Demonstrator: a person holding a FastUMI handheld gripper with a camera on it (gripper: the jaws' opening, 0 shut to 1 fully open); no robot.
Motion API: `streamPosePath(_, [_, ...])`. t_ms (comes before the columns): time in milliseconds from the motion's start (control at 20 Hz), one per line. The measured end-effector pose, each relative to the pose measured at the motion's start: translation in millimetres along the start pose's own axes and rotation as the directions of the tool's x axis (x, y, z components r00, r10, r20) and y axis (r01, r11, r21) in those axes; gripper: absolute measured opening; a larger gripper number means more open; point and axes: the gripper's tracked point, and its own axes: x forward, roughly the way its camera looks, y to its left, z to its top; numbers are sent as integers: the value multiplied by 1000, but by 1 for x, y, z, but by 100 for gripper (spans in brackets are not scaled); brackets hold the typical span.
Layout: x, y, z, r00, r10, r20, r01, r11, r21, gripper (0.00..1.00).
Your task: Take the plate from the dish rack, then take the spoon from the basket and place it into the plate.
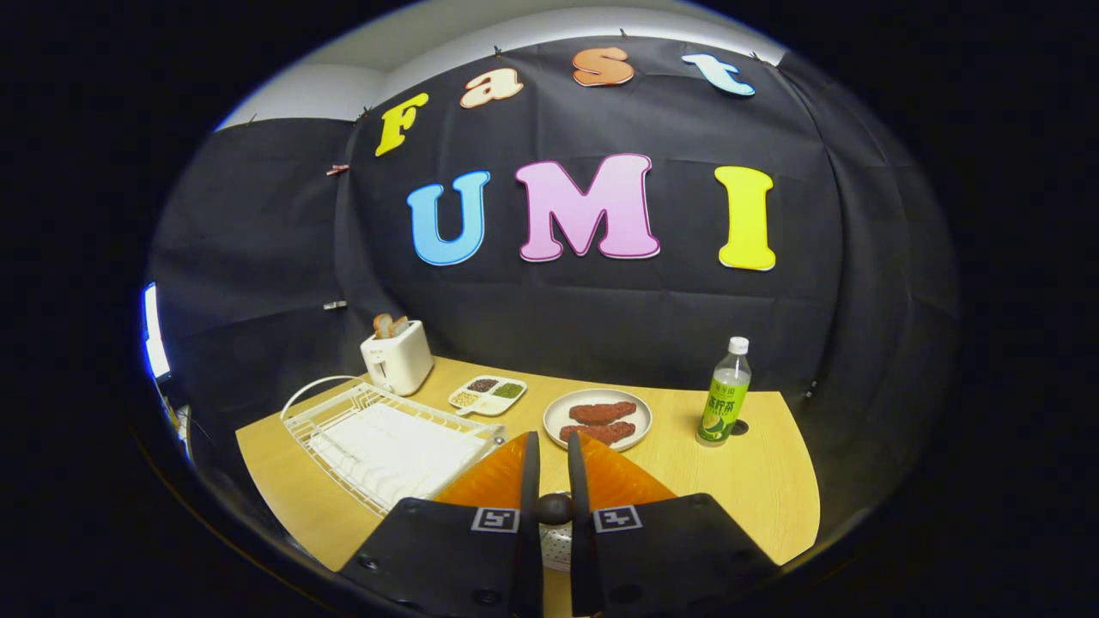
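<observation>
My gripper (552, 439) is held over the near part of the wooden table (755, 481), its two fingers almost together. A small dark rounded end, apparently the spoon's handle (555, 508), is pinched between them near their base. Right under it a pale perforated piece of the basket (556, 546) shows in the gap. The white wire dish rack (386, 442) lies to the left of the fingers, and I see no plate standing in it. Just beyond the fingertips sits a round pale plate (640, 418) with two brown pieces of food on it.
A white toaster (397, 358) with bread in it stands at the back left behind the rack. Beside it lies a small divided tray (487, 396) of seasonings. A green drink bottle (725, 393) stands right of the plate. Black cloth closes the booth behind the table.
</observation>
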Motion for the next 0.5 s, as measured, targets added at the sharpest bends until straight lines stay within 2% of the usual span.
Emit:
streamPosePath(300, [-40,44,9,999,16,-32,-16,1000,-21,16])
streamPosePath(500, [-62,69,-14,996,-35,-82,33,999,-28,16])
